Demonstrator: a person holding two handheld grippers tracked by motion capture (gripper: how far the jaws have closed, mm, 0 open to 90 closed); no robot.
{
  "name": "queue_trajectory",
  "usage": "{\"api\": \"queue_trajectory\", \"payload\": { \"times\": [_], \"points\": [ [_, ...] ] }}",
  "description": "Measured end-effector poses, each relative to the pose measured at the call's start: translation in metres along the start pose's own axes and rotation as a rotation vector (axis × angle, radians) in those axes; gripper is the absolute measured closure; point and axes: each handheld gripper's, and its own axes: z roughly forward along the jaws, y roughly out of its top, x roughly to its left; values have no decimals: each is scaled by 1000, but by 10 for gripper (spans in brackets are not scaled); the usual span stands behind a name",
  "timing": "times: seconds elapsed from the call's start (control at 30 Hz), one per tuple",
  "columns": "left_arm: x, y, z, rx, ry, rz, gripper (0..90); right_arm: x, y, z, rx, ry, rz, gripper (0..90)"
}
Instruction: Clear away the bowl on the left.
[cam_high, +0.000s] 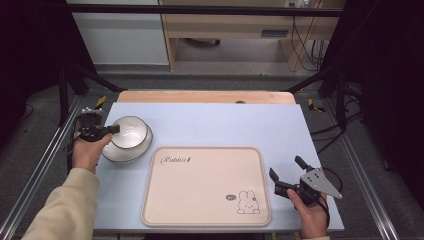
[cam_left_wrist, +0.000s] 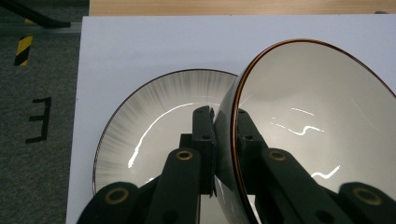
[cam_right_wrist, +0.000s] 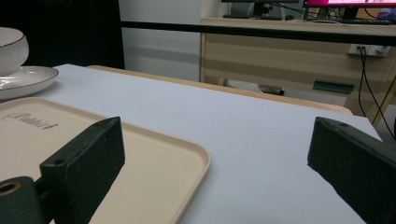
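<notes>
From the high view the table carries one bowl (cam_high: 129, 132), one plate (cam_high: 127, 150) beneath it and one cream tray (cam_high: 205, 186) printed with a rabbit. The left hand (cam_high: 89, 152) reaches forward at the table's left edge, and its left gripper (cam_high: 102, 131) meets the bowl's near rim; the right hand (cam_high: 311, 212) rests low at the right, its right gripper (cam_high: 287, 176) spread wide with nothing between its jaws. In the left gripper view the jaws are clamped on the bowl's (cam_left_wrist: 317, 121) wall, one inside and one outside, and the bowl is tilted over the plate (cam_left_wrist: 159, 121), probably lifted clear of it. In the right gripper view the jaws stand far apart above the tray's (cam_right_wrist: 154, 154) corner, with the bowl (cam_right_wrist: 11, 49) and plate (cam_right_wrist: 25, 79) far off at left.
</notes>
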Motion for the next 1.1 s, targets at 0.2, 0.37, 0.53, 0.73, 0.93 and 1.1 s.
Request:
{"api": "queue_trajectory", "payload": {
  "times": [0.2, 0.37, 0.53, 0.73, 0.93, 1.1],
  "points": [
    [-3, 0, 0, -6, -17, 2, 823, 0, -1, 2, 3, -3, -1, 41],
    [-6, 2, -4, -11, -26, 6, 823, 1, -1, 2, 4, 2, -6, 40],
    [-15, 5, -6, -17, -47, 19, 823, 1, -2, 2, 5, 4, -1, 33],
    [-26, 9, -5, -15, -74, 37, 823, 2, -2, 3, 5, 9, -6, 31],
    [-43, 11, -5, -18, -105, 61, 822, 1, -1, 3, -1, 12, 3, 29],
    [-62, 14, -4, -18, -147, 93, 822, 1, -1, 3, 3, 13, 6, 29]
  ]
}}
